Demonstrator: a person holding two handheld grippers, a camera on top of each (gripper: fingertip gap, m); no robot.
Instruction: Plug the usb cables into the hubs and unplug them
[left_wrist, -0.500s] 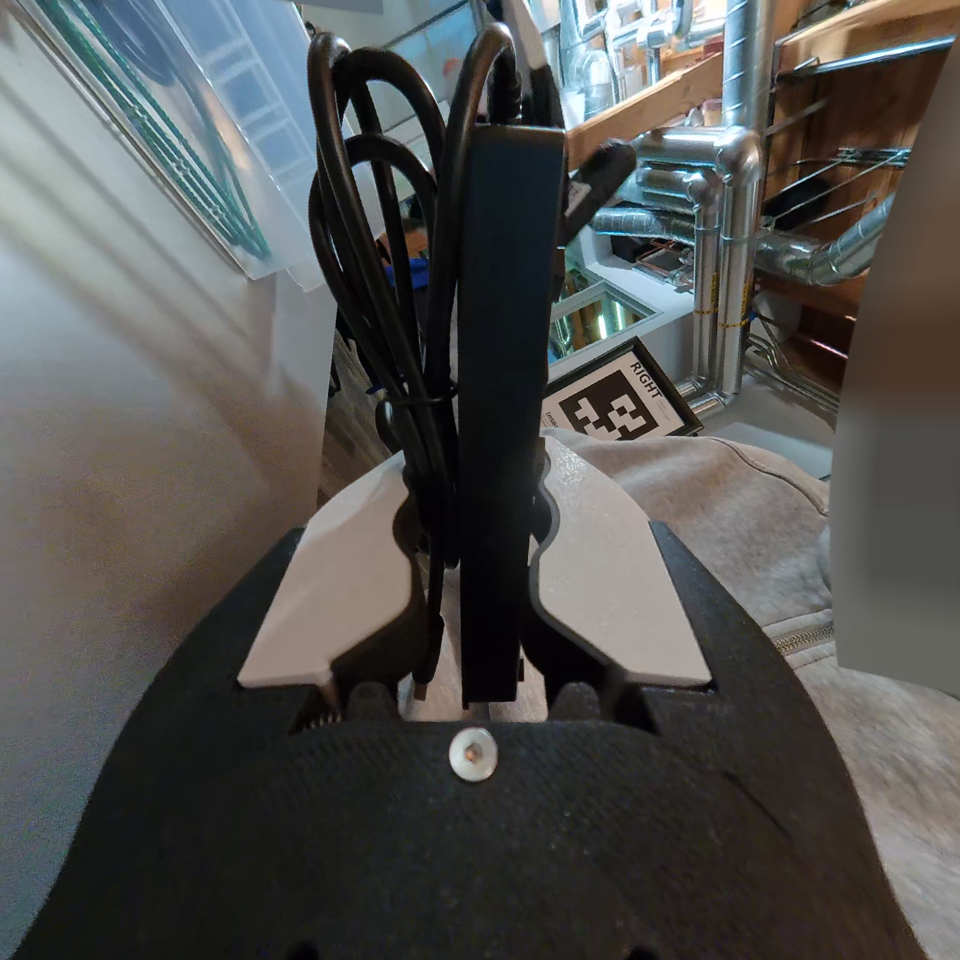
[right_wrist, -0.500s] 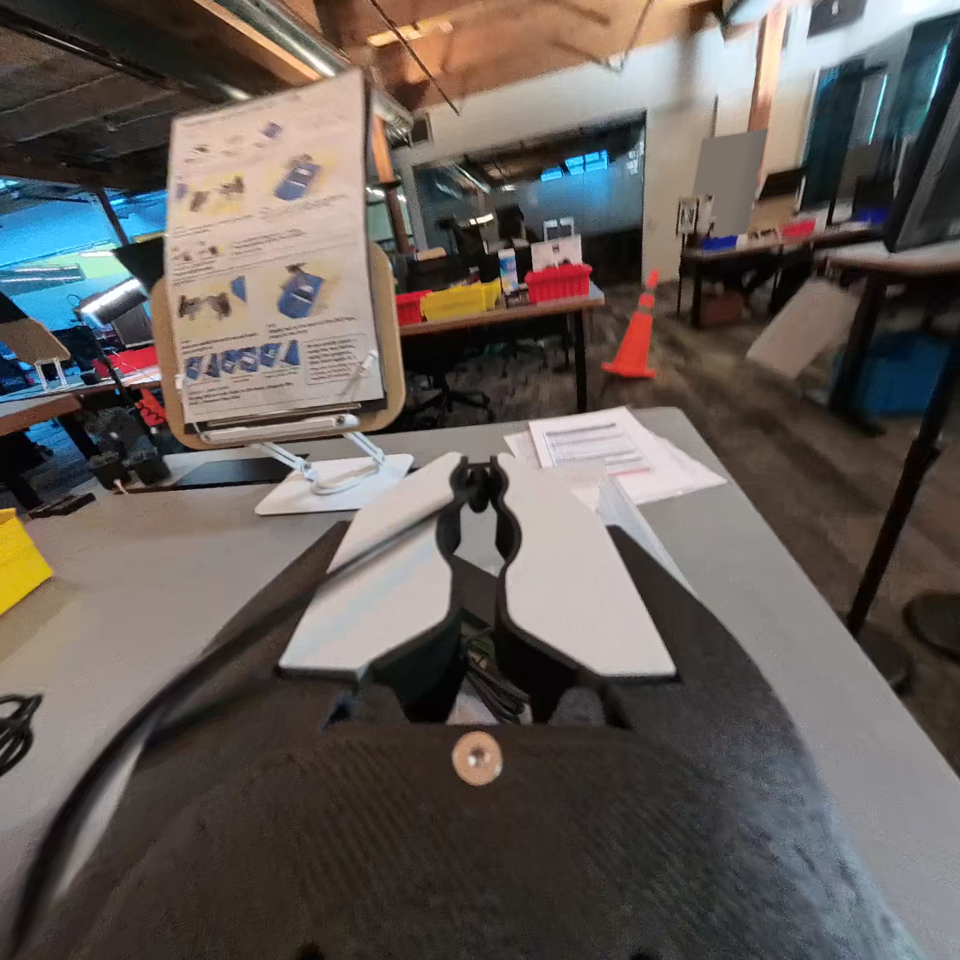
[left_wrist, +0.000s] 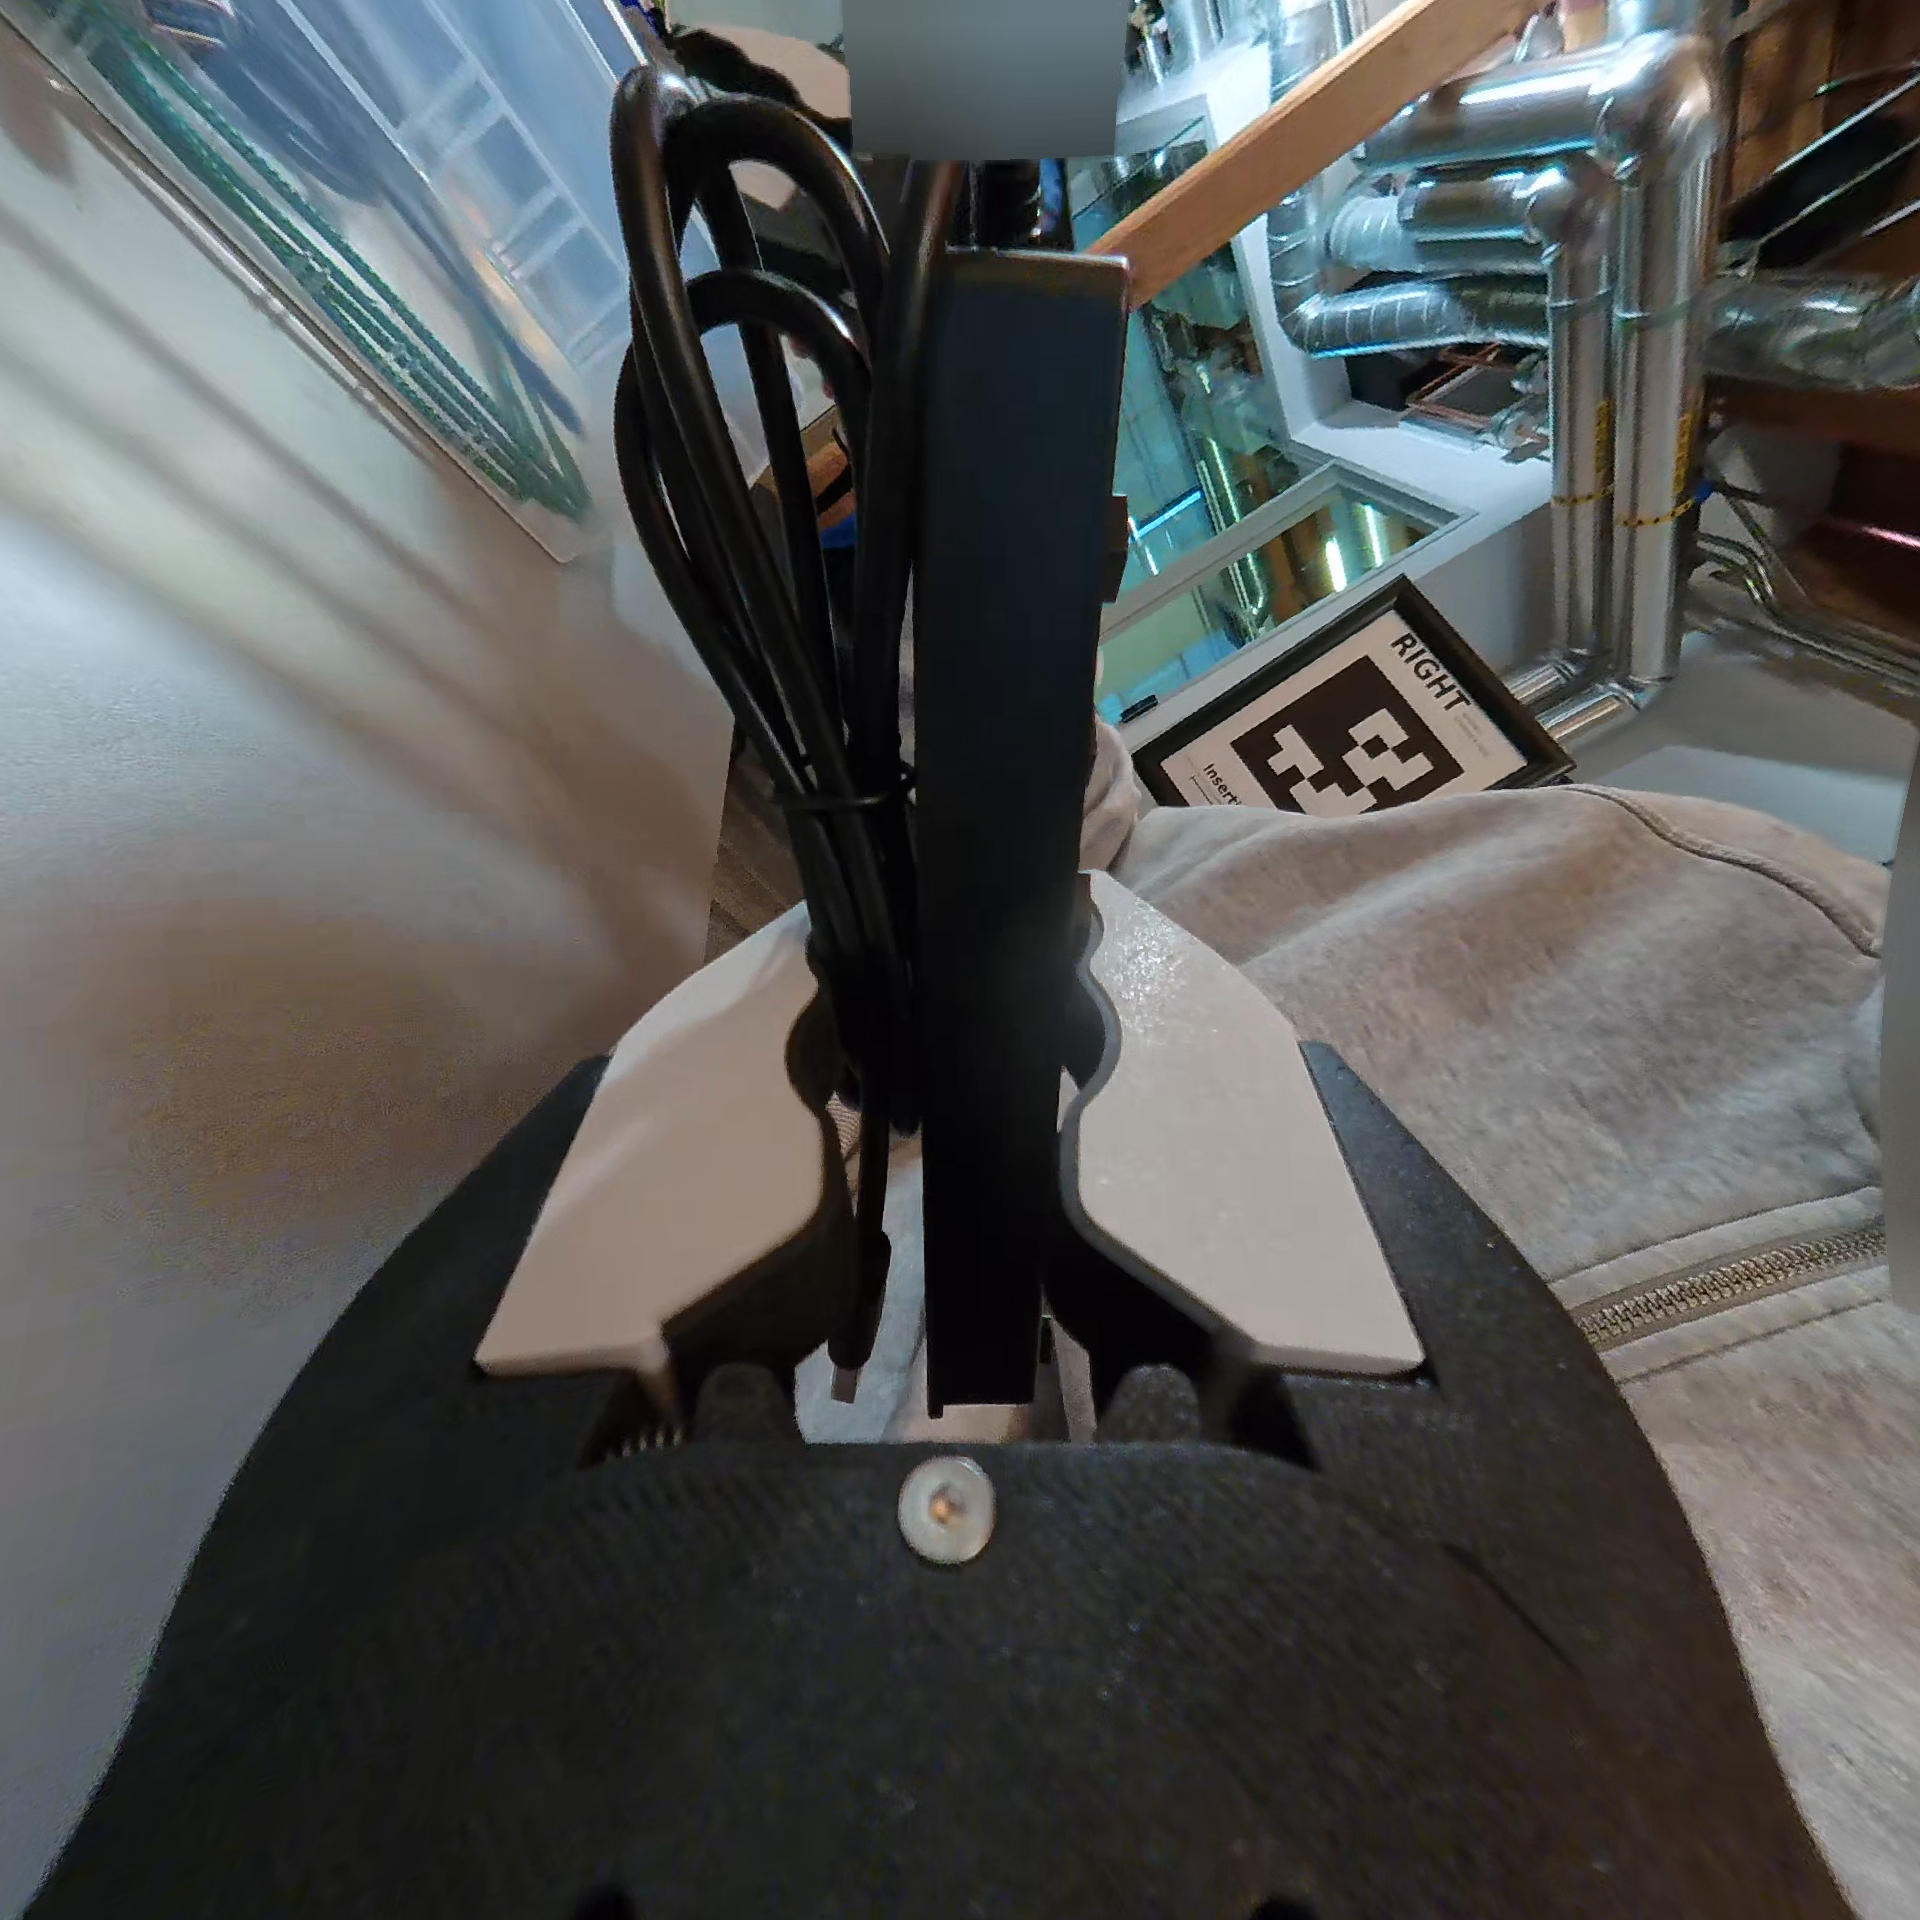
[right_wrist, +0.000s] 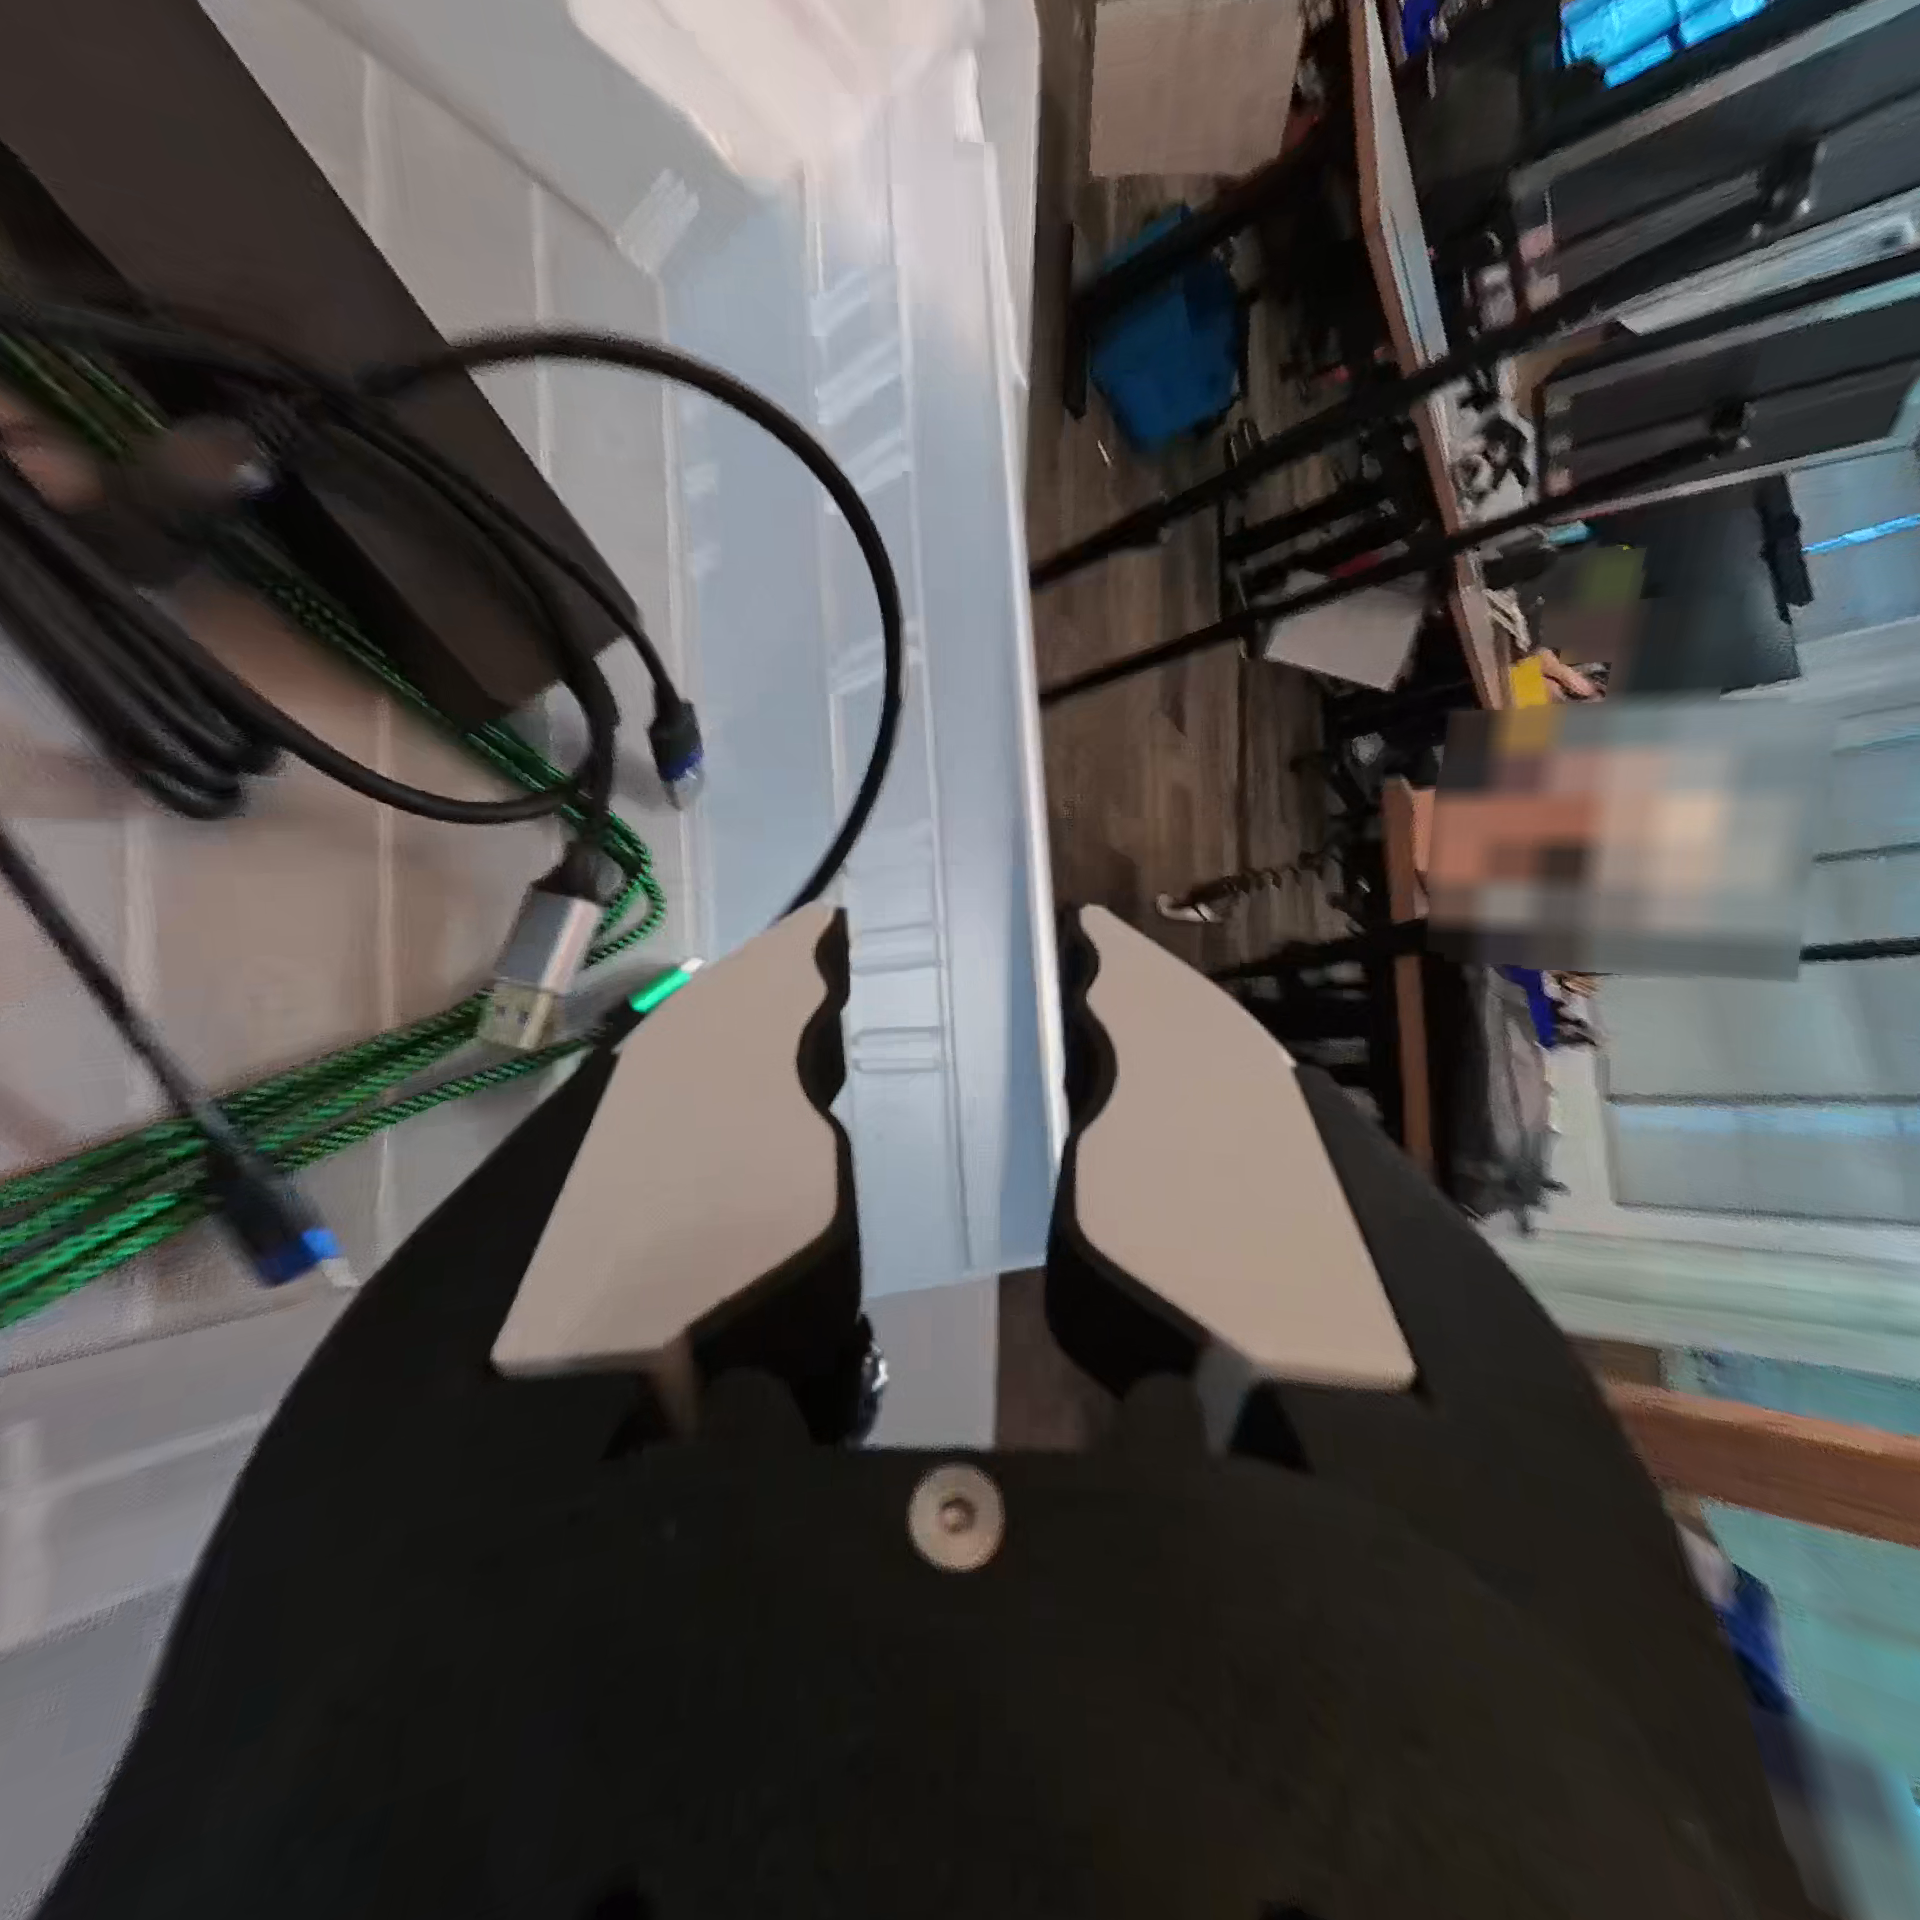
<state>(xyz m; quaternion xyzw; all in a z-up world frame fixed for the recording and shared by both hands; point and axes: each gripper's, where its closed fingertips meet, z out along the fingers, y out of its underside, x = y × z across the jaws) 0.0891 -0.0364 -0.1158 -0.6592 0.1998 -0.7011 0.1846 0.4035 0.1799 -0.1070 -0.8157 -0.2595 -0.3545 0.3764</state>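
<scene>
LEFT: left gripper (left_wrist: 992, 940) clamped on long flat black USB hub (left_wrist: 1013, 727), bundled black cable (left_wrist: 758, 540) alongside | RIGHT: right gripper (right_wrist: 951, 940) spread, empty, above clear plastic bin (right_wrist: 935, 520) holding green braided cable (right_wrist: 312, 1101) (blurred) | RISK: loose cables may snag the fingers; hub could slip.

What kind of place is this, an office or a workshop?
Probably a workshop or lab in an industrial-style building. Bare metal ducts run along the wall, long tables carry cluttered equipment, and a clear bin holds loose cables.
</scene>
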